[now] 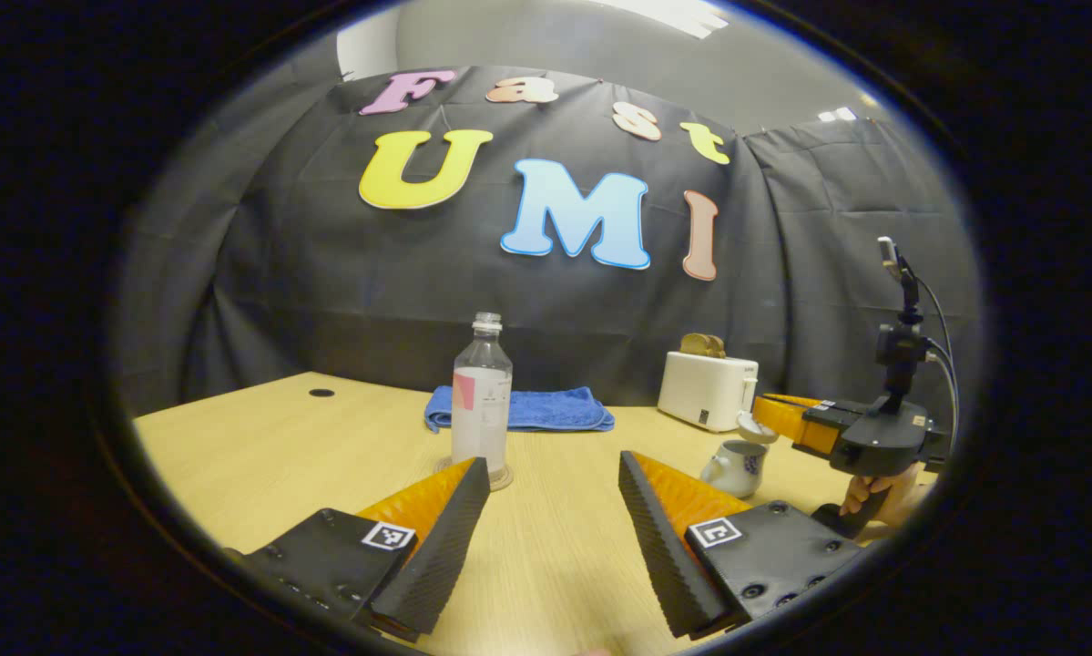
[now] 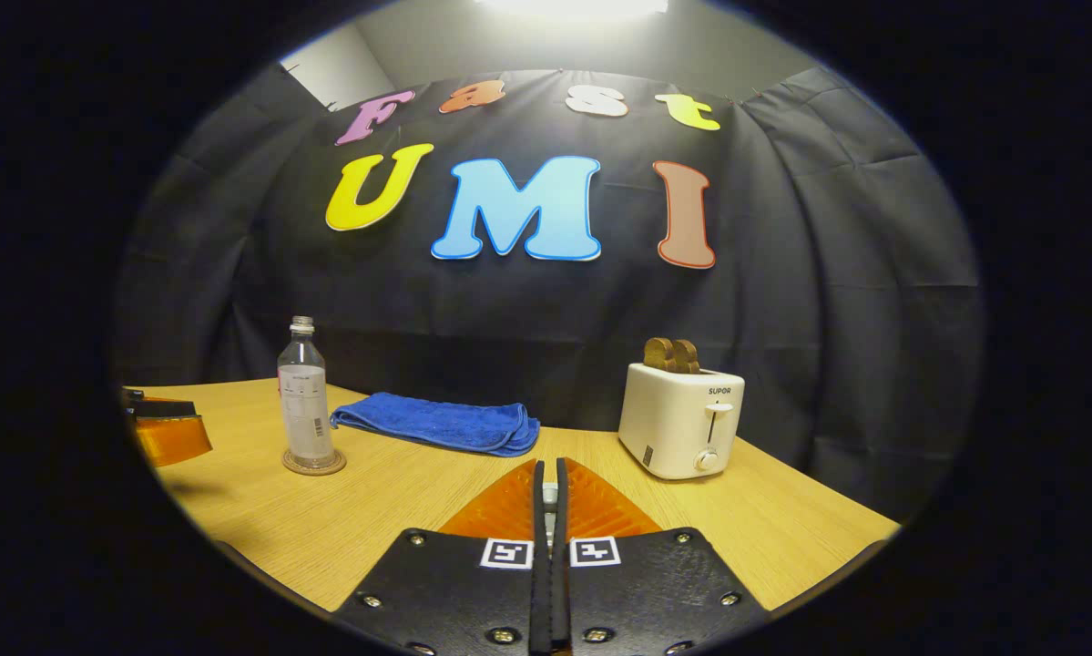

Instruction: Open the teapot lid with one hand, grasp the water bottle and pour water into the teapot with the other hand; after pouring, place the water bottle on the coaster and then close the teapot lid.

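The left claw [image 1: 553, 474] hangs low over the wooden worktop [image 1: 263, 456] with its two fingers spread wide and nothing between them. Just beyond its left finger the water bottle [image 1: 481, 396] stands upright on a round coaster [image 1: 502, 477], uncapped, with clear liquid reaching most of the way up.

To the right in the left gripper view sits the small white teapot [image 1: 735, 466] with blue markings. The right claw [image 1: 764, 421] is held above it by a hand [image 1: 878, 497], and at its tips is a pale rounded piece, probably the teapot lid [image 1: 757, 428], lifted just over the pot's open top.

In the right gripper view, that claw [image 2: 549, 497] has its fingers pressed nearly together, with a sliver of something white showing in the narrow slot between them. How firmly both fingers bear on it cannot be told from this angle.

The same view shows the bottle [image 2: 305, 401] on its coaster [image 2: 313, 463] at the left, a folded blue towel [image 2: 441, 424] lying behind it near the booth wall, and a white toaster [image 2: 682, 421] with two slices of bread [image 2: 672, 354] standing up out of its slots at the right. The other claw's finger [image 2: 170, 435] is at the far left edge, well apart from the bottle.
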Available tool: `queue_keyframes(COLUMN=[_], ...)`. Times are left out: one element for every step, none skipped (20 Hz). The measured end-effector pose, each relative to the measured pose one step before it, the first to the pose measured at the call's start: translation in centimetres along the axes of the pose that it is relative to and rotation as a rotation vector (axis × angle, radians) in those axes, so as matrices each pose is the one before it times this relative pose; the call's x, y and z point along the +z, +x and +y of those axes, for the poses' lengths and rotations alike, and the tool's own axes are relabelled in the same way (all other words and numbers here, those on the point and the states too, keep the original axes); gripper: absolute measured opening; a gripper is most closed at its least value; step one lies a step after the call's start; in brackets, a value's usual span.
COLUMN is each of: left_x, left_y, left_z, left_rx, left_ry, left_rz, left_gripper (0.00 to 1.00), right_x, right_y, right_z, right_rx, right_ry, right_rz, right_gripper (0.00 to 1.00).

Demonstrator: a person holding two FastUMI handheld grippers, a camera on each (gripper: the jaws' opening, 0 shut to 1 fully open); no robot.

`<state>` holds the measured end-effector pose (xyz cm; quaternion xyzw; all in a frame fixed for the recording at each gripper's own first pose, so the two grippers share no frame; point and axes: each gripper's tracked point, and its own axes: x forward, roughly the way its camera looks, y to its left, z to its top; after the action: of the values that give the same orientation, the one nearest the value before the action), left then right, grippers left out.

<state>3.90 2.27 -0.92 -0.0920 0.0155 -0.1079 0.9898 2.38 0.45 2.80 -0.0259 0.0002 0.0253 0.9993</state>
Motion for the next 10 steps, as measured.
queue_keyframes(left_x=[0.039, -0.017, 0.021, -0.064, 0.066, 0.112, -0.105, 0.031, 0.08, 0.139], left_y=[-0.071, 0.016, 0.012, -0.038, -0.033, 0.048, -0.134, -0.104, -0.017, -0.034], left_z=[0.003, -0.236, -0.02, -0.081, -0.239, -0.209, -0.295, -0.213, -0.165, -0.133], left_rx=[-0.00058, -0.00427, 0.00141, -0.00041, -0.00021, -0.00408, -0.00524, -0.00142, 0.00054, -0.00218], left_ry=[0.00173, 0.00659, 0.01223, 0.01368, 0.01643, 0.00817, 0.00865, 0.00987, 0.0093, 0.00686], left_rz=[-0.00182, -0.00314, -0.00184, -0.00385, -0.00159, -0.00164, -0.00009, -0.00071, -0.00401, -0.00129], left_gripper=[0.98, 0.99, 0.98, 0.98, 0.98, 0.99, 0.99, 0.99, 0.98, 0.98], right_x=[-0.324, -0.276, -0.162, -0.148, -0.372, -0.25, -0.33, -0.164, -0.013, 0.005], right_y=[0.303, 0.196, 0.119, 0.111, 0.272, 0.176, 0.228, -0.045, 0.004, 0.064], right_z=[-0.043, 0.058, 0.083, 0.141, 0.028, 0.125, 0.168, -0.113, -0.033, 0.002], right_rx=[0.00092, 0.00215, 0.00636, 0.0032, 0.0011, 0.00366, 0.00077, -0.00146, -0.00119, -0.00035], right_ry=[0.01453, 0.01057, 0.00704, 0.00279, -0.00696, 0.00225, -0.00127, -0.00125, 0.00631, 0.00513], right_rz=[0.01282, 0.00756, 0.00617, 0.00474, 0.0082, 0.01235, 0.00467, 0.00891, 0.00333, 0.00154], right_gripper=[0.01, 0.01, 0.01, 0.01, 0.0, 0.0, 0.0, 0.0, 0.0, 0.0])
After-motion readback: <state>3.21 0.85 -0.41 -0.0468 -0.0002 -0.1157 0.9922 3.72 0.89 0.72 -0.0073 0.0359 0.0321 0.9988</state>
